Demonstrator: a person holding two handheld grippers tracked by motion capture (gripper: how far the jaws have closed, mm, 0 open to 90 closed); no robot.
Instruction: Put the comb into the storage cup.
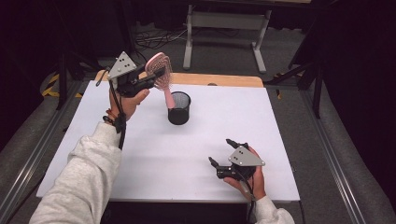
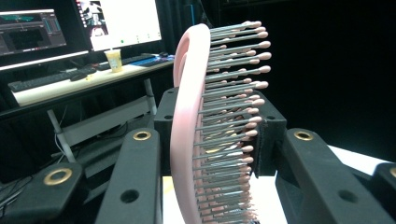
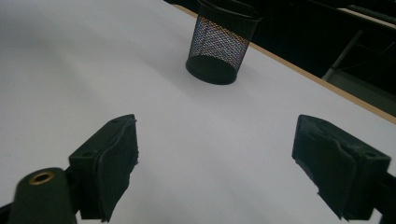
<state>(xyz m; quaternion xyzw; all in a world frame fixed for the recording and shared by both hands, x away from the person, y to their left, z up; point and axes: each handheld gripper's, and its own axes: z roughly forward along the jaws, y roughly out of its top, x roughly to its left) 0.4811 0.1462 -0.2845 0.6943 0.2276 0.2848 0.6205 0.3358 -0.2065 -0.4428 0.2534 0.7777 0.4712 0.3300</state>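
My left tongs (image 1: 156, 74) grip the pink hairbrush (image 1: 160, 70) above the mesh cup (image 1: 179, 108) — my right tongs (image 1: 222, 151) gape empty over the tabletop (image 1: 154, 154).

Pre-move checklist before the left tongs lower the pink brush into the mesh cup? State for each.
1. Grip on the brush: the left tongs are shut on the head of the pink hairbrush, one jaw on its back, one on the bristles. Ok.
2. Handle aim: the handle tip points down at the rim of the mesh cup. Whether it is already inside, cannot tell.
3. Cup upright on the white table: ok.
4. Cup held steady: nothing holds it. Not ok if the handle catches the rim.
5. Right tongs open, holding nothing, well apart from the cup: ok.
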